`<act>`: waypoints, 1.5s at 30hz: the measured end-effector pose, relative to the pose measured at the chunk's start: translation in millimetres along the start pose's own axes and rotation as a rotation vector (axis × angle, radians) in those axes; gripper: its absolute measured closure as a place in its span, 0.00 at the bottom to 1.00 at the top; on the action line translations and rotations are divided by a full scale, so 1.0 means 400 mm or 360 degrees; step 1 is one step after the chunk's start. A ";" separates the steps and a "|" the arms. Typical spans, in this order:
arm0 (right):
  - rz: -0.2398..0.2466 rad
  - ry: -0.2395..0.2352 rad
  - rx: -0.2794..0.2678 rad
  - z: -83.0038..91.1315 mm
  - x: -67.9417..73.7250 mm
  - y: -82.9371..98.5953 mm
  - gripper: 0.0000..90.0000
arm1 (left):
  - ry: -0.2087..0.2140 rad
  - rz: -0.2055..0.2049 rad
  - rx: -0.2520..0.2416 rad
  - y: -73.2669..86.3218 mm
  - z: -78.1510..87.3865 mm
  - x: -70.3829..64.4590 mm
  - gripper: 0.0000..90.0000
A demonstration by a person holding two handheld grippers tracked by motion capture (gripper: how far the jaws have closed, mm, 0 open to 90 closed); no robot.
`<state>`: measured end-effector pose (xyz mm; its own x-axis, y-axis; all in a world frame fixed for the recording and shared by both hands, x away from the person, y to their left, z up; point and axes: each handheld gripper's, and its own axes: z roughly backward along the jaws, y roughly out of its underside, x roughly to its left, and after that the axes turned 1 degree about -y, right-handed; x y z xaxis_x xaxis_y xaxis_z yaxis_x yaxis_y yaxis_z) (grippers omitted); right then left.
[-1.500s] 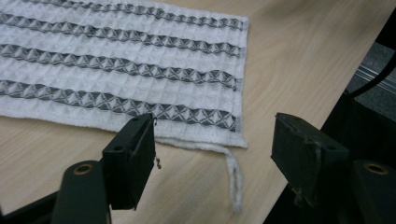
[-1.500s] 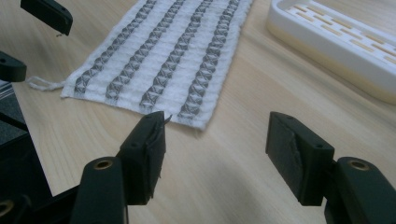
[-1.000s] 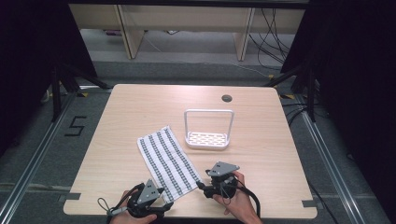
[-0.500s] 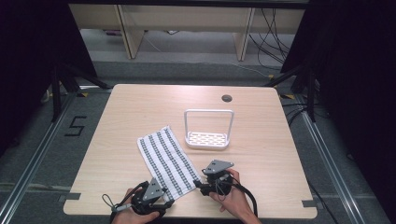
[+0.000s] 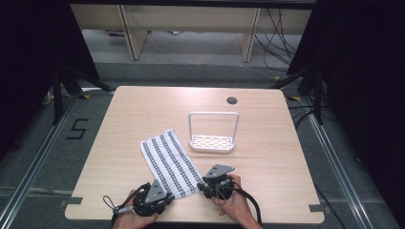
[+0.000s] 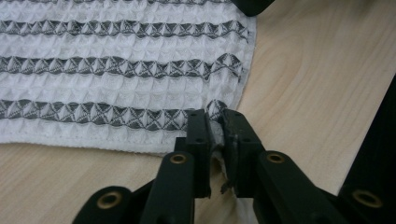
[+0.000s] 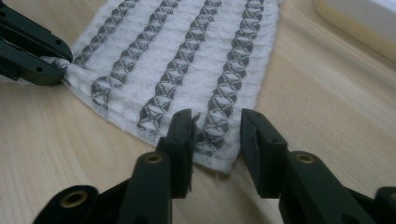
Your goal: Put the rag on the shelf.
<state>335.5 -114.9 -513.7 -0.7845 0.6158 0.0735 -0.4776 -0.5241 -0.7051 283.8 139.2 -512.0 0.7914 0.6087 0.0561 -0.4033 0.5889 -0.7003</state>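
Note:
A white waffle towel (image 5: 169, 160) with dark grey stripes lies flat on the wooden table (image 5: 138, 109), running from the middle toward the near edge. My left gripper (image 5: 170, 196) is at the towel's near left corner. In the left gripper view its jaws (image 6: 215, 130) are shut on that corner of the towel (image 6: 116, 70). My right gripper (image 5: 203, 184) is at the near right corner. In the right gripper view it (image 7: 217, 135) stands open, with the towel's (image 7: 187, 60) corner edge between its jaws. The left gripper (image 7: 56, 65) appears there too, pinching the far corner.
A white plastic rack (image 5: 212, 136) with a tall wire-like frame stands just beyond the towel, right of centre. A round cable hole (image 5: 232, 100) sits near the far edge. Bare wood surrounds the towel on the left and right.
My right gripper has slid left to the towel's near right corner. My left gripper has edged a little to the right along the near edge, at the other corner.

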 end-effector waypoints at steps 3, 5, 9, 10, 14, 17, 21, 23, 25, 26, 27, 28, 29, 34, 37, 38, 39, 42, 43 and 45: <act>-0.0003 0.0005 -0.0019 -0.002 0.000 -0.001 0.82 | 0.0012 -0.0006 0.0002 -0.001 0.001 0.000 0.94; -0.0018 0.0008 -0.0045 -0.006 0.006 -0.001 0.89 | 0.0025 0.0001 -0.0005 -0.002 0.000 0.001 0.94; 0.0024 -0.0027 -0.0048 0.001 0.011 -0.004 0.95 | 0.0023 -0.0027 -0.0026 -0.007 0.013 0.010 0.95; 0.0061 -0.0023 -0.0084 0.011 0.012 -0.011 0.95 | 0.0033 -0.0024 -0.0038 -0.009 0.019 0.010 0.95; 0.0097 -0.0019 -0.0133 0.032 0.020 -0.026 0.96 | 0.0067 -0.0001 -0.0105 -0.022 0.045 0.012 0.95; 0.0160 -0.0015 -0.0180 0.050 0.028 -0.042 0.96 | 0.0104 0.0004 -0.0129 -0.027 0.066 0.019 0.95; 0.0202 -0.0044 -0.0215 0.058 0.027 -0.057 0.96 | 0.0087 0.0021 -0.0152 -0.032 0.085 0.033 0.95; 0.0206 -0.0043 -0.0246 0.066 0.027 -0.074 0.96 | 0.0087 0.0012 -0.0170 -0.042 0.103 0.044 0.95; 0.0211 -0.0056 -0.0262 0.071 0.026 -0.082 0.96 | 0.0081 0.0002 -0.0172 -0.047 0.110 0.047 0.95; 0.0218 -0.0053 -0.0287 0.074 0.024 -0.091 0.96 | 0.0095 -0.0005 -0.0191 -0.055 0.118 0.051 0.95; 0.0225 -0.0052 -0.0296 0.081 0.022 -0.101 0.96 | 0.0116 -0.0008 -0.0197 -0.066 0.133 0.053 0.95; 0.0225 -0.0049 -0.0339 0.097 0.022 -0.127 0.96 | 0.0118 -0.0025 -0.0204 -0.076 0.142 0.059 0.95; 0.0225 -0.0049 -0.0339 0.097 0.022 -0.127 0.96 | 0.0130 -0.0023 -0.0207 -0.085 0.152 0.061 0.95; 0.0295 -0.0053 -0.0476 0.159 0.028 -0.214 0.97 | 0.0131 -0.0075 -0.0274 -0.167 0.226 0.088 0.95; 0.0315 -0.0044 -0.0505 0.183 0.027 -0.243 0.97 | 0.0134 -0.0076 -0.0294 -0.194 0.243 0.102 0.95; 0.0317 -0.0048 -0.0524 0.200 0.027 -0.261 0.97 | 0.0135 -0.0044 -0.0333 -0.209 0.252 0.113 0.95; 0.0317 -0.0048 -0.0524 0.200 0.027 -0.261 0.97 | 0.0135 -0.0044 -0.0333 -0.209 0.252 0.113 0.95; 0.0300 -0.0070 -0.0527 0.222 0.028 -0.280 0.97 | 0.0151 -0.0023 -0.0350 -0.232 0.268 0.130 0.95; 0.0328 -0.0059 -0.0556 0.230 0.025 -0.287 0.97 | 0.0166 -0.0019 -0.0347 -0.240 0.274 0.133 0.95; 0.0311 -0.0072 -0.0585 0.249 0.025 -0.300 0.97 | 0.0191 -0.0020 -0.0365 -0.257 0.288 0.138 0.95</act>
<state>345.8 -104.4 -358.0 -0.8667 0.4950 -0.0613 -0.1516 -0.3785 -0.9131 316.2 173.4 -354.9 0.8501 0.5266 -0.0091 -0.2890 0.4519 -0.8440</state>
